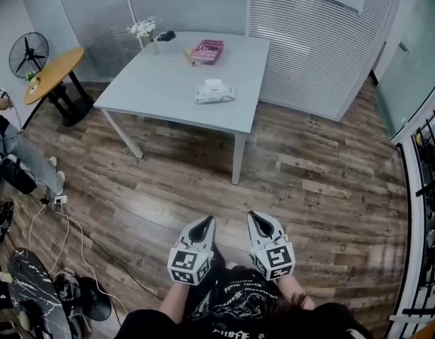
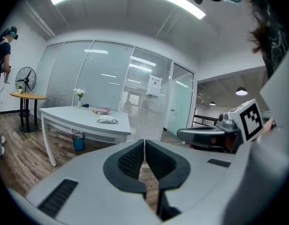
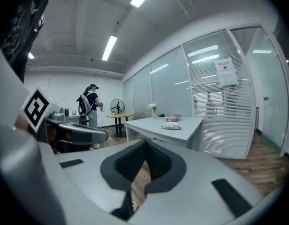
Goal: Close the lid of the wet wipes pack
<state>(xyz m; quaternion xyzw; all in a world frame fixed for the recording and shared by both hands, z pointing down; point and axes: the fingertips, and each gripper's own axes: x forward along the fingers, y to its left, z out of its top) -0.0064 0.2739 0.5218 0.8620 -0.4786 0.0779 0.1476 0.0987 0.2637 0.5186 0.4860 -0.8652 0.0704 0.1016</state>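
the wet wipes pack lies on the grey table near its front edge, well apart from both grippers. the left gripper and right gripper each have jaws pressed together, holding nothing. the pack looks light, soft and likely to slide, so i'd steady its body with one gripper and press the stiffer flip lid down at its free edge.

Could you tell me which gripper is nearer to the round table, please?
Left. Both are far back from the round table, which stands ahead to the left; the left gripper is on that side, the right gripper beside it, farther off.
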